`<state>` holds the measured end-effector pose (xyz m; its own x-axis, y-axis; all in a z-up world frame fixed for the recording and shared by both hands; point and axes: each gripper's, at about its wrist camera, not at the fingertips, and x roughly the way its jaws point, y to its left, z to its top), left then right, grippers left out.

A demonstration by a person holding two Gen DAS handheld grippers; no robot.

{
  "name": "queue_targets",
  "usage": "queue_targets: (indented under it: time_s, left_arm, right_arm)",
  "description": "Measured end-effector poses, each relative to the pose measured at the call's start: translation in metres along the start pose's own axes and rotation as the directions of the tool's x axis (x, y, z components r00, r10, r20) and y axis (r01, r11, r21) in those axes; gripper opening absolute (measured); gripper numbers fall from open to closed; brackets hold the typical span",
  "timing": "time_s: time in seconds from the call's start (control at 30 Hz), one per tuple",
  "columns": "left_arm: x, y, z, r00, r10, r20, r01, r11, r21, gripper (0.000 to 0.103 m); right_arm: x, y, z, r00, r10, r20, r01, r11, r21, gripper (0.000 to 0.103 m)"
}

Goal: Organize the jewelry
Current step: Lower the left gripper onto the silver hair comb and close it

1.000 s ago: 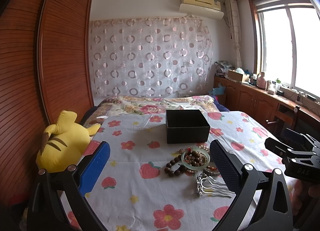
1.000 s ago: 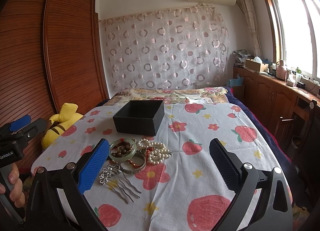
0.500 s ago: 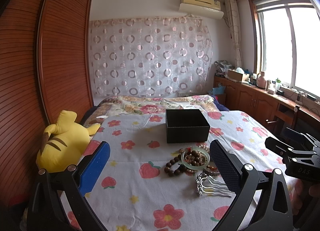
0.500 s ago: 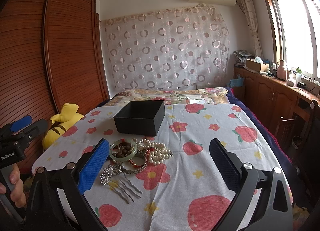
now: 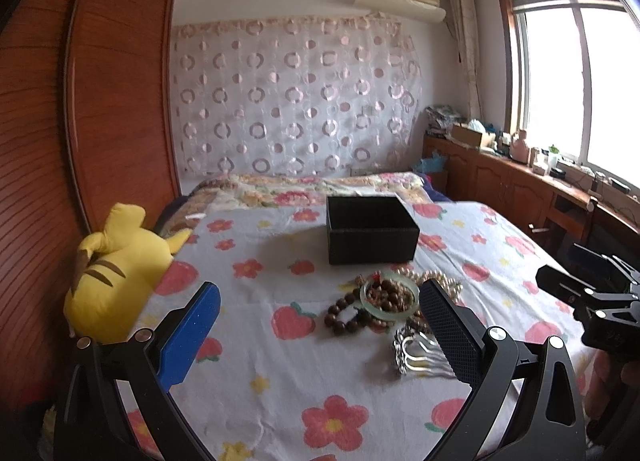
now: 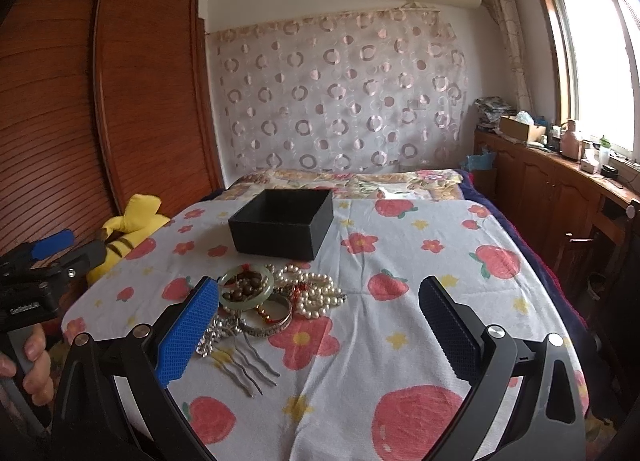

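Note:
An open black box [image 5: 370, 229] [image 6: 284, 223] stands on the flowered bedsheet. In front of it lies a jewelry pile: a green jade bangle [image 5: 389, 296] [image 6: 247, 292] around brown beads, a dark bead bracelet [image 5: 344, 315], a pearl necklace [image 6: 316, 289], a metal bangle [image 6: 268, 315] and a silver hair comb [image 5: 416, 353] [image 6: 236, 357]. My left gripper [image 5: 320, 335] is open and empty, above the sheet left of the pile. My right gripper [image 6: 318, 331] is open and empty, with the pile by its left finger.
A yellow plush toy [image 5: 116, 269] [image 6: 128, 229] lies at the bed's left edge beside a wooden wardrobe [image 5: 112, 101]. A folded quilt [image 6: 344, 181] lies behind the box. Wooden cabinets [image 6: 560, 197] run along the right wall under the window.
Both views have shifted slightly. The jewelry and box lie where they were. Both grippers stay open.

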<state>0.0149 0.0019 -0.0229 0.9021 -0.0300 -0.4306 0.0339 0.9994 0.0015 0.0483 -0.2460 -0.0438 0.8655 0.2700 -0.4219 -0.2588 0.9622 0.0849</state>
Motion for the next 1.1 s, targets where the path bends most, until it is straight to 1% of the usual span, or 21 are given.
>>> queue_targets:
  time_s: [0.13,0.2,0.23,0.33,0.47,0.5,0.53,0.57,0.63,0.67,0.7,0.73,0.77,0.8,0.87,0.93,1.0,1.1]
  left_arm:
    - [0.011,-0.002,-0.006,0.998,-0.035,-0.043,0.036,0.999,0.009,0.097]
    - [0.018,-0.005,-0.01,0.995,-0.066,-0.068,0.068,0.998,0.019,0.097]
    - [0.022,-0.007,-0.012,0.993,-0.085,-0.083,0.087,0.996,0.024,0.097]
    - [0.031,-0.014,-0.02,0.984,-0.127,-0.125,0.133,0.991,0.035,0.097]
    - [0.047,-0.022,-0.029,0.965,-0.181,-0.188,0.192,0.98,0.042,0.095]
    - [0.051,-0.024,-0.031,0.958,-0.199,-0.205,0.211,0.977,0.039,0.088]
    - [0.054,-0.026,-0.032,0.953,-0.209,-0.22,0.222,0.974,0.036,0.084]
    - [0.058,-0.028,-0.034,0.945,-0.222,-0.239,0.237,0.971,0.036,0.078]
    - [0.067,-0.033,-0.036,0.933,-0.24,-0.267,0.258,0.965,0.036,0.071]
    - [0.07,-0.034,-0.036,0.928,-0.248,-0.278,0.268,0.963,0.034,0.066]
    - [0.074,-0.034,-0.036,0.92,-0.262,-0.293,0.282,0.959,0.027,0.061]
    - [0.079,-0.035,-0.036,0.911,-0.276,-0.306,0.295,0.955,0.017,0.058]
    - [0.085,-0.037,-0.036,0.896,-0.3,-0.327,0.317,0.948,0.0,0.051]
    - [0.089,-0.038,-0.037,0.887,-0.311,-0.343,0.327,0.945,-0.01,0.043]
    - [0.099,-0.042,-0.038,0.87,-0.325,-0.372,0.342,0.94,-0.022,0.035]
    - [0.107,-0.045,-0.04,0.856,-0.334,-0.395,0.351,0.936,-0.031,0.03]
    - [0.112,-0.046,-0.04,0.848,-0.337,-0.409,0.352,0.935,-0.041,0.029]
    - [0.118,-0.048,-0.041,0.845,-0.333,-0.418,0.349,0.936,-0.04,0.029]
  right_arm:
    - [0.008,-0.01,-0.01,1.0,0.011,-0.022,-0.012,1.0,-0.013,0.101]
    - [0.009,-0.013,-0.012,0.999,0.015,-0.033,-0.016,1.0,-0.019,0.101]
    - [0.009,-0.015,-0.014,0.999,0.016,-0.036,-0.017,1.0,-0.023,0.101]
    - [0.012,-0.018,-0.018,0.998,0.027,-0.053,-0.029,0.999,-0.033,0.096]
    - [0.018,-0.019,-0.025,0.995,0.041,-0.089,-0.045,0.998,-0.05,0.091]
    - [0.02,-0.019,-0.026,0.994,0.045,-0.098,-0.05,0.997,-0.053,0.09]
    - [0.022,-0.019,-0.028,0.993,0.049,-0.107,-0.055,0.997,-0.057,0.089]
    - [0.023,-0.019,-0.03,0.992,0.053,-0.115,-0.06,0.996,-0.059,0.089]
    - [0.026,-0.018,-0.032,0.99,0.056,-0.127,-0.065,0.996,-0.065,0.089]
    - [0.027,-0.018,-0.034,0.989,0.057,-0.133,-0.067,0.996,-0.066,0.089]
    - [0.028,-0.018,-0.035,0.989,0.059,-0.139,-0.069,0.995,-0.067,0.089]
    - [0.029,-0.019,-0.036,0.988,0.06,-0.144,-0.07,0.995,-0.066,0.089]
    - [0.03,-0.02,-0.036,0.987,0.06,-0.148,-0.07,0.995,-0.064,0.089]
    - [0.031,-0.021,-0.037,0.987,0.06,-0.152,-0.07,0.996,-0.061,0.089]
    - [0.031,-0.023,-0.037,0.986,0.062,-0.156,-0.072,0.996,-0.055,0.089]
    - [0.031,-0.024,-0.036,0.986,0.061,-0.156,-0.07,0.996,-0.052,0.089]
    - [0.031,-0.024,-0.036,0.986,0.06,-0.155,-0.069,0.996,-0.051,0.089]
    - [0.031,-0.024,-0.036,0.986,0.061,-0.156,-0.07,0.996,-0.05,0.089]
